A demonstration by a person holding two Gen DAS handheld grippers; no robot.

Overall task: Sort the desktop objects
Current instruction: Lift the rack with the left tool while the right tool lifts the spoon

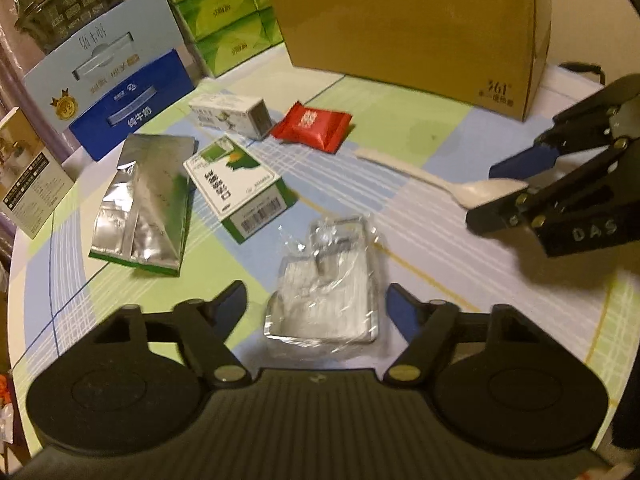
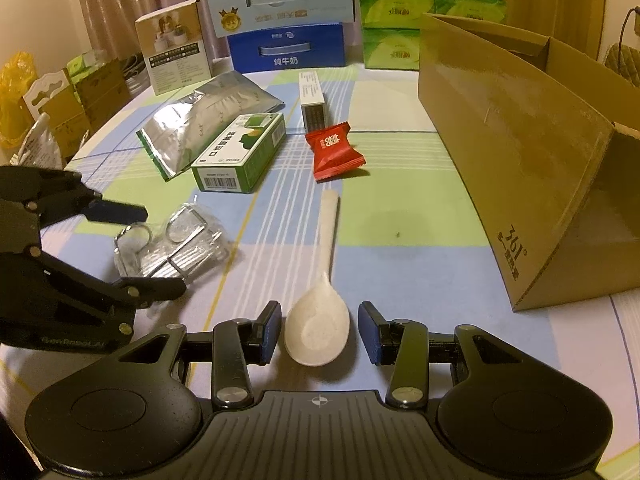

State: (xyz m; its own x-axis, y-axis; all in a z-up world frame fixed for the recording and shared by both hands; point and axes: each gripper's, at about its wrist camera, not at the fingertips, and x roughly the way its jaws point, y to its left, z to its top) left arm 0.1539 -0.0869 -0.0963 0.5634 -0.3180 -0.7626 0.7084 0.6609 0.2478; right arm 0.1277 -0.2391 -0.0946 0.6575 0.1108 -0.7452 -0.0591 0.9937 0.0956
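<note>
Straddling: left gripper (image 1: 316, 304) gapes around the clear-wrapped clip packet (image 1: 326, 280), pads not touching.
Spoon: white plastic spoon (image 2: 318, 330) lies on the tablecloth (image 2: 400, 200), bowl between the unclenched right gripper (image 2: 319, 332).
Handling: both light; film slippery, spoon stiff, so pinch the bowl's edges.

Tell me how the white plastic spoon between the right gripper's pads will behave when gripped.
The white plastic spoon looks thin and light, so it probably lifts easily. Its rounded, smooth bowl may slip or pivot between the pads. The long handle sticks far out, so it could swing or tilt once raised.
</note>
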